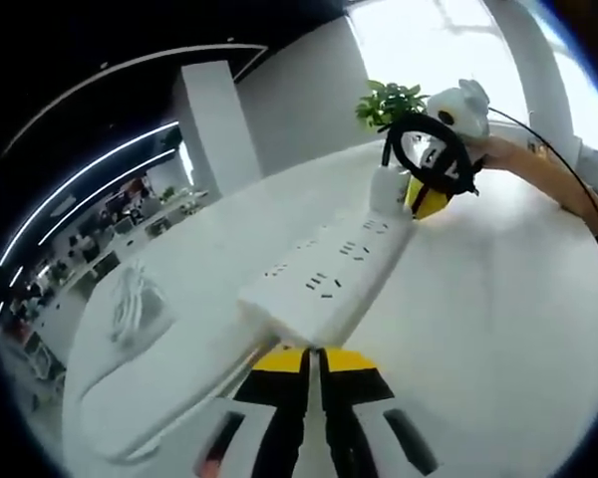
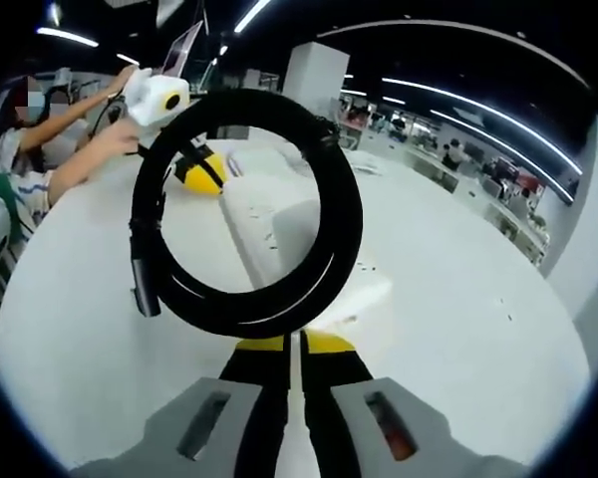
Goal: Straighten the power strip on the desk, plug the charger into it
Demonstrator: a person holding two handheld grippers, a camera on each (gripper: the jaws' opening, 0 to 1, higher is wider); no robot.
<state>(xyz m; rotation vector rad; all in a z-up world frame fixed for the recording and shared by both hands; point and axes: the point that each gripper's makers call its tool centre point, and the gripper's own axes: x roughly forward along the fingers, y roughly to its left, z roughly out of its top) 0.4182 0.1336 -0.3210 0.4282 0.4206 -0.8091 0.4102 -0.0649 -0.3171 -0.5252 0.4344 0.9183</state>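
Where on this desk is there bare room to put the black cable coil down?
Bare desk lies along the power strip's long side, below the person's arm. The far end is crowded: right gripper, cable coil and plant. The other side holds a white bundle.

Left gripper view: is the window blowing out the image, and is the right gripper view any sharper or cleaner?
Left gripper view: the window is blown out to white, and the desk glares pale, yet the power strip sockets stay readable. Right gripper view: evener ceiling-strip light, the cable coil sharp and close, covering part of the strip. Fisheye bending in both.
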